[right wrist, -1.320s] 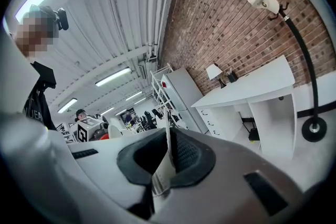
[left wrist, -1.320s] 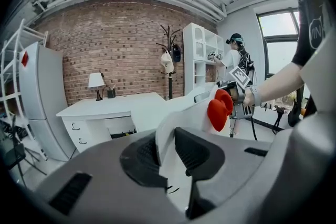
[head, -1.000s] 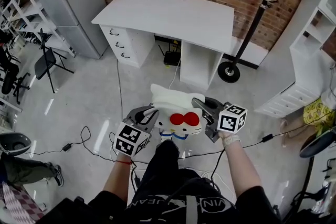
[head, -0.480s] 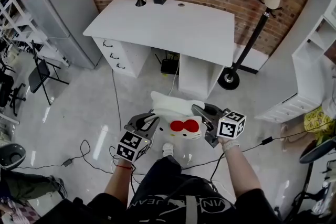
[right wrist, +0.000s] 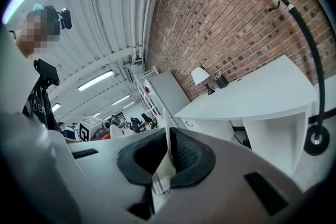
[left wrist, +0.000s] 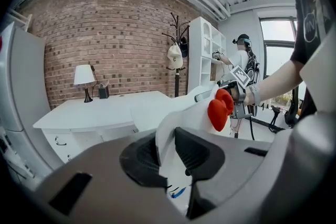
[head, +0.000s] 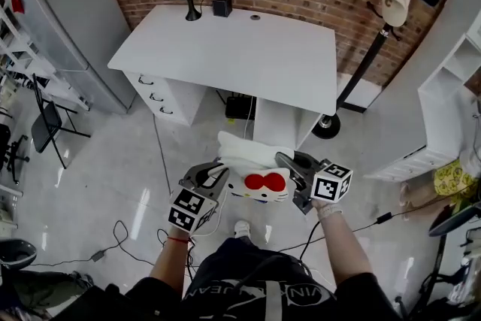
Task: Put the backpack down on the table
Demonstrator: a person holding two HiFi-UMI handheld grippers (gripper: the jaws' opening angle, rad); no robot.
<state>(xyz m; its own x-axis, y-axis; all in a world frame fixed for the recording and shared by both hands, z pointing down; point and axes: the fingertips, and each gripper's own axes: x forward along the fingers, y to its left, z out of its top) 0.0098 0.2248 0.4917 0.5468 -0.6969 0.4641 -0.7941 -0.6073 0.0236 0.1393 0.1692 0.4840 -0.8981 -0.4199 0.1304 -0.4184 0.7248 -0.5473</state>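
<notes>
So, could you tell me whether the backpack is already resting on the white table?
No, in the head view the backpack hangs over the floor, gripped by the left gripper and right gripper, short of the table.

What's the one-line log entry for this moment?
left gripper: shut on backpack | right gripper: shut on backpack | backpack: held in air, not yet on table

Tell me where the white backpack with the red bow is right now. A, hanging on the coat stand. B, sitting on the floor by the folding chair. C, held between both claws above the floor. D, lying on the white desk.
C: the backpack is clamped on one side by the left claw and on the other by the right claw, in front of the desk and over the floor.
</notes>
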